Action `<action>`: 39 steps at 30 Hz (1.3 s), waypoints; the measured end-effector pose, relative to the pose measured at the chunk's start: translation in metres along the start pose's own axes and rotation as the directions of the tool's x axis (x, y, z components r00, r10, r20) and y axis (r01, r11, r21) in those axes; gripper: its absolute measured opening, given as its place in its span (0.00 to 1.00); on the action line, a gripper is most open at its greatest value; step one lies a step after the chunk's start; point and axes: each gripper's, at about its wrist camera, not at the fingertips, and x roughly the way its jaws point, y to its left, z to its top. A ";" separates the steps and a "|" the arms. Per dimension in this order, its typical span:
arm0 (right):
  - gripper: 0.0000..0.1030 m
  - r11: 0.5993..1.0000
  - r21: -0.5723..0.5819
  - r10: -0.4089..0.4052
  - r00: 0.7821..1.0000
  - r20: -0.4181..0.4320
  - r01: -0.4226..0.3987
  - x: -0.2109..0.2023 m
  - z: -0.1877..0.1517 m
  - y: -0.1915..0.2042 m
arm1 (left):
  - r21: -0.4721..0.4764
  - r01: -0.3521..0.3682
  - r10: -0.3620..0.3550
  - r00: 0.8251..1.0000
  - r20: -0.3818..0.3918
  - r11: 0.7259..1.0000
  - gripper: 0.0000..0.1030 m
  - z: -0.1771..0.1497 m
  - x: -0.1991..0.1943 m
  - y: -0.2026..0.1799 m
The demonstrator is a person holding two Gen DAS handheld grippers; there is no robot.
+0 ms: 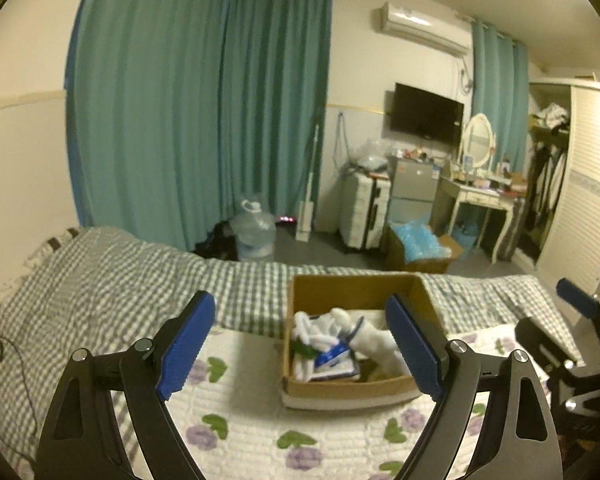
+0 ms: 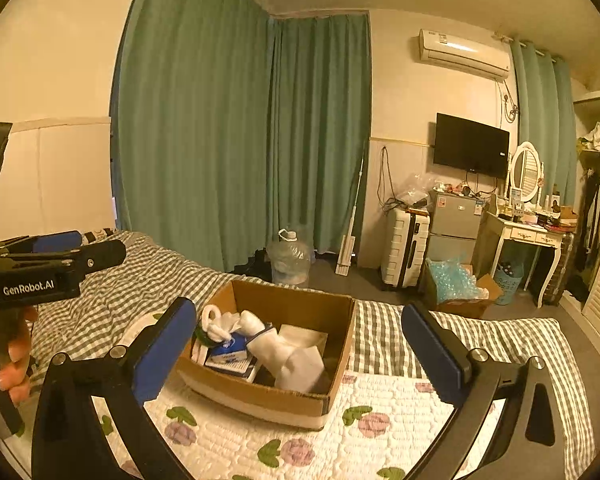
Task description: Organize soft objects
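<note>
An open cardboard box (image 1: 324, 290) sits on the bed; it also shows in the right wrist view (image 2: 296, 302). Inside lie white soft items: a plush toy (image 2: 278, 346), a rolled white cloth (image 2: 220, 326) and a blue-and-white pack (image 2: 230, 350). The same plush (image 1: 370, 338) and pack (image 1: 334, 356) show in the left wrist view. My left gripper (image 1: 302, 350) is open and empty, held in front of the box. My right gripper (image 2: 300, 354) is open and empty, also in front of the box. The left gripper's body (image 2: 40, 276) shows at the left of the right wrist view.
The bed has a green checked sheet (image 1: 100, 268) and a white floral quilt (image 2: 380, 420). Beyond it stand a water jug (image 2: 290, 258), a suitcase (image 2: 404, 252), a small fridge (image 2: 454, 226), a box of blue wrap (image 2: 456, 284), a dressing table (image 2: 528, 236) and green curtains (image 2: 240, 140).
</note>
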 end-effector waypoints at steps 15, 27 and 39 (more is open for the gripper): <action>1.00 0.999 -0.030 -0.014 0.997 -0.077 0.012 0.022 -0.043 0.015 | 0.023 -0.053 0.053 0.999 0.007 0.998 0.86 -0.040 0.009 0.003; 1.00 0.995 0.096 0.007 0.989 -0.147 0.007 0.048 -0.056 -0.010 | 0.034 -0.069 0.070 0.997 -0.045 0.997 0.86 -0.055 0.034 0.000; 1.00 0.996 0.087 0.010 0.990 -0.143 0.002 0.043 -0.056 -0.009 | 0.040 -0.071 0.073 0.996 -0.055 0.997 0.86 -0.057 0.036 -0.004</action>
